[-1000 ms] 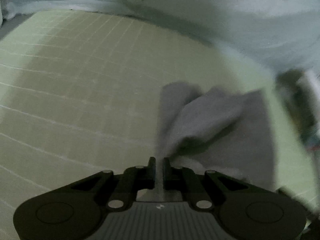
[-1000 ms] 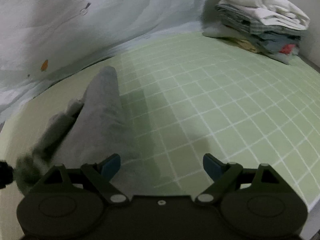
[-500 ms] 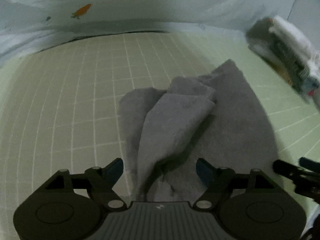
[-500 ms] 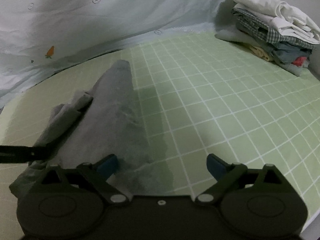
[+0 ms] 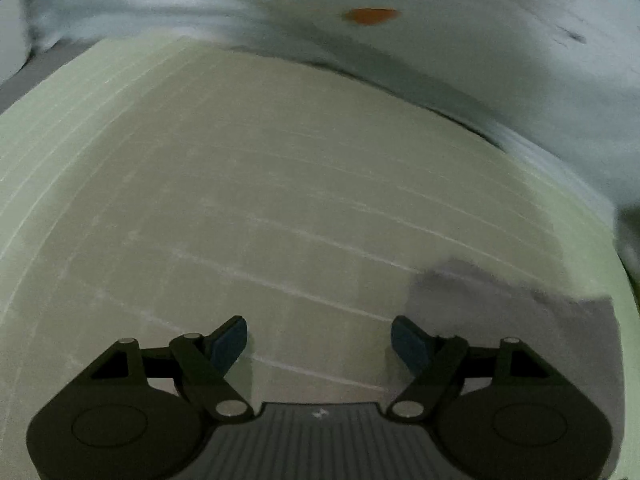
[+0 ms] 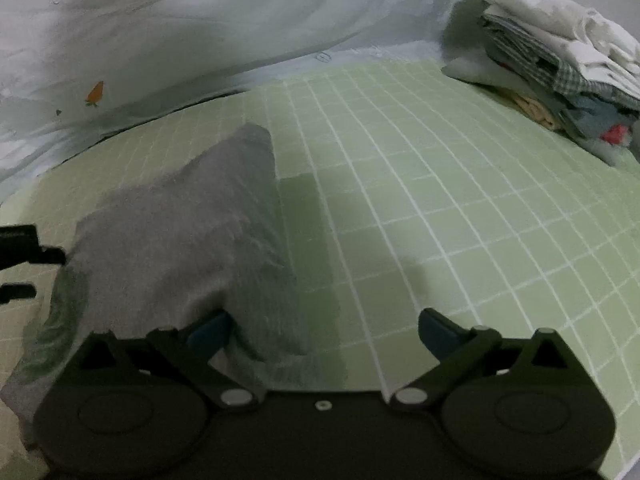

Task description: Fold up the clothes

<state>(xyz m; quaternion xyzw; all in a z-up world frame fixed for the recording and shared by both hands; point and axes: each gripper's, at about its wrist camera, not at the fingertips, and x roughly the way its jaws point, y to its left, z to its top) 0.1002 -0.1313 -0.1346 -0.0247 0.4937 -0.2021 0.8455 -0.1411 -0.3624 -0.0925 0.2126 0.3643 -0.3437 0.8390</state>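
Gray cloth (image 6: 188, 240) lying rumpled on the green checked mat (image 6: 440, 208), right gripper (image 6: 324, 328) spread wide at its near edge, left gripper (image 5: 319, 338) spread wide over bare mat beside it, stack of folded clothes (image 6: 560, 72) far right, pale sheet (image 6: 200, 32) behind

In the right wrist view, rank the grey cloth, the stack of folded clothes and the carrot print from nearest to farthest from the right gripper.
From the right gripper:
1. Grey cloth, against its left finger.
2. Carrot print on the pale sheet, far left.
3. Stack of folded clothes, far right.
Items 2 and 3 are too close to call.
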